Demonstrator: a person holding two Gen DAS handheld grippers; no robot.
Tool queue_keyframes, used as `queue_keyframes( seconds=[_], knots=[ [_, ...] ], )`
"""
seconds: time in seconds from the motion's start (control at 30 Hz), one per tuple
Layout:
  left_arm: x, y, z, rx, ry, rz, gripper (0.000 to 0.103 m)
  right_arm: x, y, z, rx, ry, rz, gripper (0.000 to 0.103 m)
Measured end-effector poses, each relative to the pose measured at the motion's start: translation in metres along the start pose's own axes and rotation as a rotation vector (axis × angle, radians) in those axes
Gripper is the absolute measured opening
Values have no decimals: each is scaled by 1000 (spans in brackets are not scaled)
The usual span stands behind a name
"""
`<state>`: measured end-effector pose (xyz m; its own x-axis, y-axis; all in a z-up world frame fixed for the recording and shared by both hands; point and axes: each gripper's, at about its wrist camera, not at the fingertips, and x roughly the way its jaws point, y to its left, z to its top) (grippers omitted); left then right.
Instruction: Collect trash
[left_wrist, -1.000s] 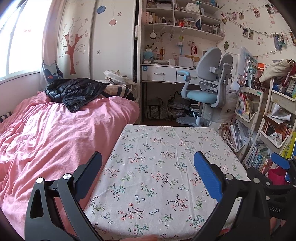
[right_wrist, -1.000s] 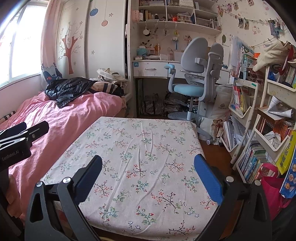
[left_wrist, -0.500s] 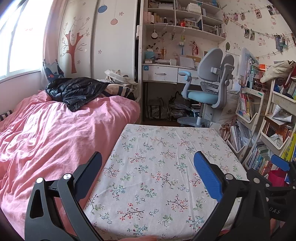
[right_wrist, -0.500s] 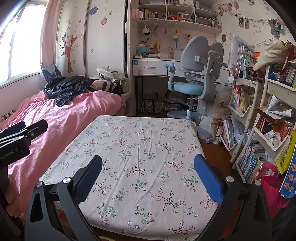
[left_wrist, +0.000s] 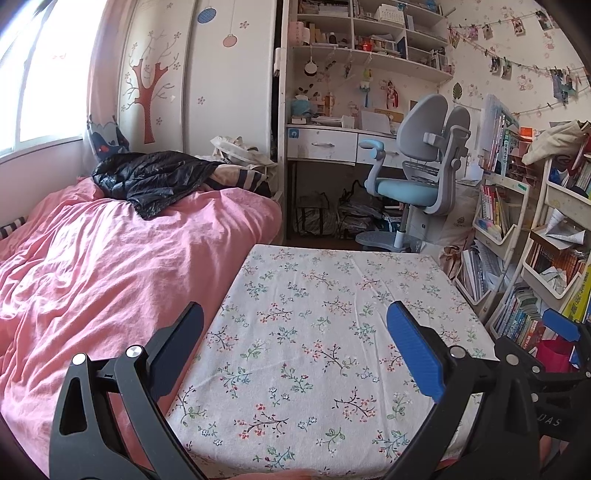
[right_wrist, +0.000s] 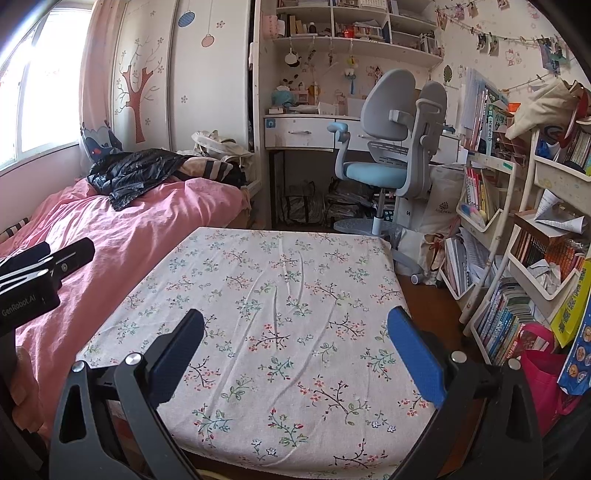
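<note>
Very little has moved since the earlier frames: both views have drifted only slightly, the left wrist view sliding a touch so the pink bed (left_wrist: 110, 266) takes a bit less of the frame, the right wrist view tipping a little so more of the flowered cloth shows. Neither hand-held gripper has changed its spread.

The left hand-held gripper (left_wrist: 295, 354) hangs over the near edge of the surface (left_wrist: 332, 314), a table covered in a floral cloth, with its jaws spread wide and nothing between them. The right hand-held gripper (right_wrist: 295, 354) is likewise released and empty, poised over the same surface (right_wrist: 280, 280); its blue pads sit well apart. In the left wrist view the right tool's blue tip shows at the far right edge, and in the right wrist view the left tool's black body pokes in from the left.

The floral cloth is bare: no wrapper, scrap or other trash lies on it in either view. The trash to collect is not identifiable from here. Crumpled paper sits in the white shelf bins (right_wrist: 546, 266) on the right, and a black jacket (left_wrist: 155, 177) lies on the bed, but whether any of that counts as trash I cannot tell.

So the near-stillness reads as a start or a pause: no target is picked, nothing is gripped, and the collecting itself seems not yet begun.
</note>
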<state>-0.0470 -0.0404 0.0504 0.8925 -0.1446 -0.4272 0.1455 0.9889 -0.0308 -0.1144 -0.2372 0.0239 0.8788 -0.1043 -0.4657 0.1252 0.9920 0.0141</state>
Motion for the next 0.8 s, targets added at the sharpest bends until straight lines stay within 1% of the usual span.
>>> queue_keyframes(
  seconds=[0.2,0.57,0.8],
  knots=[
    [3,-2,-1,-5,6,8,96,0,0,1,0,1,1,95],
    [7,-9,-2,14,8,5,96,7,-4,-5,-5,16,3,95],
    [10,-3,-5,-57,-1,-31,96,14,-4,-5,-27,53,2,95]
  ],
)
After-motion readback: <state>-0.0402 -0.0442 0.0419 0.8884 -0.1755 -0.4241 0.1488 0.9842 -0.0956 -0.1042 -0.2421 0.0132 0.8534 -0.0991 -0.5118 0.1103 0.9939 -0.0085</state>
